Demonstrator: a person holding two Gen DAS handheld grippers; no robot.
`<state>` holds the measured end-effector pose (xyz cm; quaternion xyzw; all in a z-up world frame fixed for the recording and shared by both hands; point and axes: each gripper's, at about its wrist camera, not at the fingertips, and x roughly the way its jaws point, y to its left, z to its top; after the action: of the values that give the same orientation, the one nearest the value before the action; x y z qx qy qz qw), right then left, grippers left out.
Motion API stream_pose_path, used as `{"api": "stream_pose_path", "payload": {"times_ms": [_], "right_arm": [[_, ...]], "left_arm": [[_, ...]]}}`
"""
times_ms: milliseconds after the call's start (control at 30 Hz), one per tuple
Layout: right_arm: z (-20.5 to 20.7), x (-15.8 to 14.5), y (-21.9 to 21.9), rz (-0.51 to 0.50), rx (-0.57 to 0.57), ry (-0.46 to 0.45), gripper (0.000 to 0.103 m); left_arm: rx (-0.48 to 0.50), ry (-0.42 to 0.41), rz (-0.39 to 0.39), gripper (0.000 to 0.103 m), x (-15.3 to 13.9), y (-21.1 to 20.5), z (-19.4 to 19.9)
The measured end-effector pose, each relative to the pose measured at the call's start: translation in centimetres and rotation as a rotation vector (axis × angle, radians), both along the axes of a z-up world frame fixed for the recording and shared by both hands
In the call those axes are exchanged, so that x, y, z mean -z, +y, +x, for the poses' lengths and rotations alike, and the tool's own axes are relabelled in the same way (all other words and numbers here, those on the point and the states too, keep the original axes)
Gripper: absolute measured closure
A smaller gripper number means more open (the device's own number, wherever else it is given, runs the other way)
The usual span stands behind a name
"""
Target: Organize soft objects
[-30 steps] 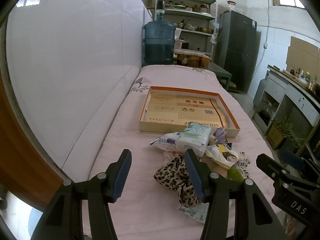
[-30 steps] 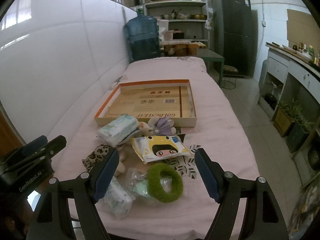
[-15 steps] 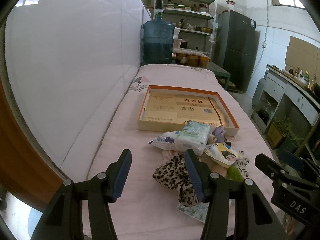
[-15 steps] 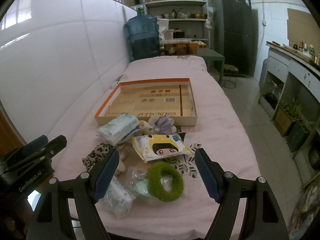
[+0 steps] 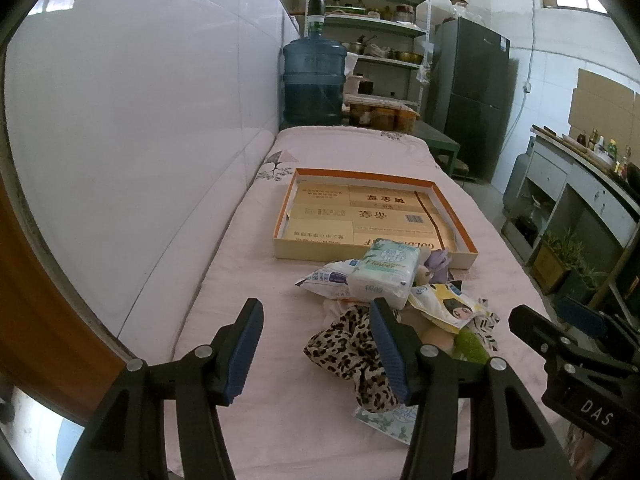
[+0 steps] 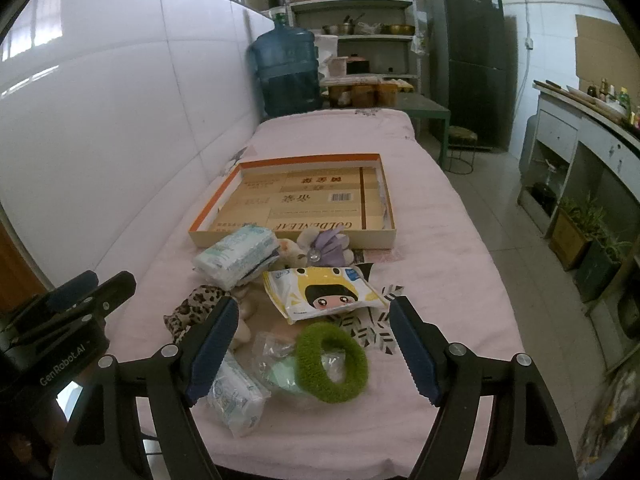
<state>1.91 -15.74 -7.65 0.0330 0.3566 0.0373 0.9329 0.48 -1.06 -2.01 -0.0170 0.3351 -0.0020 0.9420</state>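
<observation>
On the pink bedcover (image 6: 452, 248), just ahead of my right gripper (image 6: 310, 346), lies the green fuzzy ring (image 6: 331, 362) between the spread fingers, with the yellow cartoon-face wipes pack (image 6: 320, 292) and the shallow orange-rimmed box (image 6: 296, 200) farther out. My left gripper (image 5: 316, 350) hangs level above the cover with jaws apart and empty, the leopard-print cloth (image 5: 352, 352) beside its right finger and the white tissue pack (image 5: 386, 274) beyond. Legible text: "Flower" on the tissue pack, "GOLDENLEAF" inverted on the box floor, "GenRobot.AI" and "DAS" on the gripper housings.
</observation>
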Motion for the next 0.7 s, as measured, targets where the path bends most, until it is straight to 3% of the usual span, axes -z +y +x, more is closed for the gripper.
{"api": "stream_pose_path", "payload": {"times_ms": [400, 700], "right_arm": [[0.0, 0.4, -0.1, 0.002, 0.002, 0.008, 0.024], [-0.5, 2.5, -1.5, 0.033, -0.005, 0.042, 0.024]], "left_arm": [[0.011, 0.003, -0.013, 0.047, 0.4, 0.1, 0.1], [0.165, 0.031, -0.078, 0.047, 2.4, -0.2, 0.3]]}}
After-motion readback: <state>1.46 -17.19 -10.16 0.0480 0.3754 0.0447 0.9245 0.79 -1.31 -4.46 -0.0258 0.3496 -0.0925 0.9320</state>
